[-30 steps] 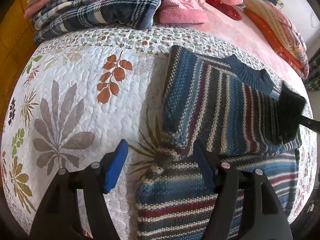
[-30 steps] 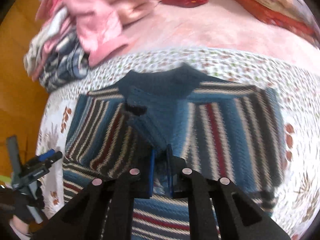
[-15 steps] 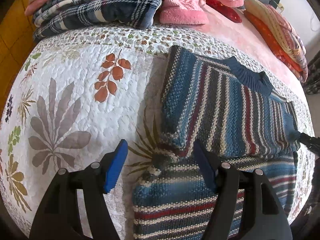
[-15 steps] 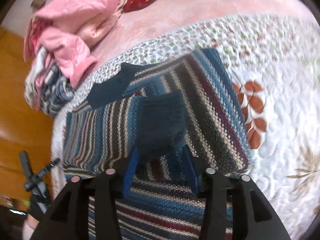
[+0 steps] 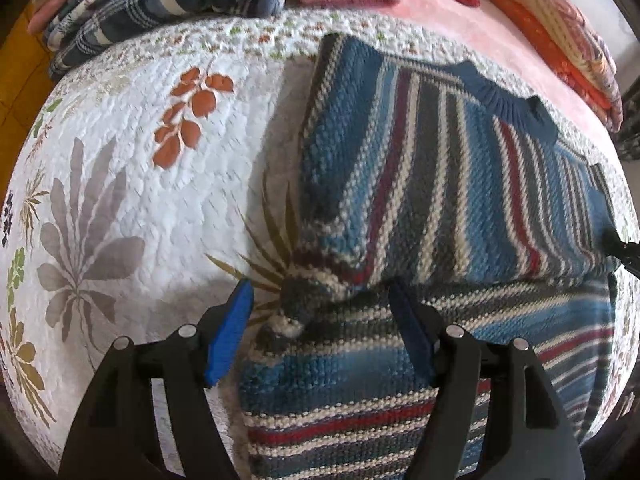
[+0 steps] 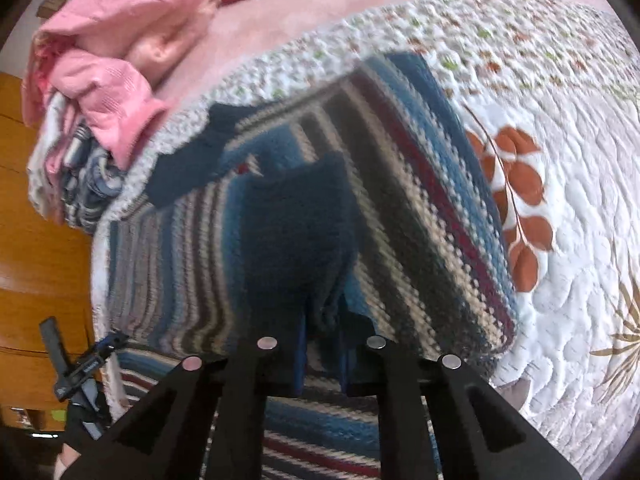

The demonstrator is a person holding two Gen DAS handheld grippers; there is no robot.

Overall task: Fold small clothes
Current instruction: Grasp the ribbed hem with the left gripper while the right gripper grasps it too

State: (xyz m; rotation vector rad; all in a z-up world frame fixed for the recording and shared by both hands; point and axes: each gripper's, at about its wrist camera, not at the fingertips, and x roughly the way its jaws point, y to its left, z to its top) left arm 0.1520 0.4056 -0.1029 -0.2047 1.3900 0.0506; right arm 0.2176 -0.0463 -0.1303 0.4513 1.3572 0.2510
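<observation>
A blue, red and cream striped knit sweater lies folded on the white leaf-print quilt. Its lower part runs under my left gripper, which is open; one blue pad is over the quilt and the other over the knit. A bunched sleeve end sits between the pads, untouched. In the right wrist view the sweater fills the middle. My right gripper is shut on the sweater's dark blue cuff, above the striped body. In the left wrist view only the right gripper's tip shows.
Beyond the quilt, on the pink bedspread, lie a navy plaid blanket, pink garments and folded orange-striped cloth. A wooden wall stands past the bed's edge. White quilt shows to the right of the sweater.
The right gripper, shut on the cuff a second ago and open half a second ago, has shut on the dark cuff again. The left gripper moved slightly closer to the sweater and stayed open.
</observation>
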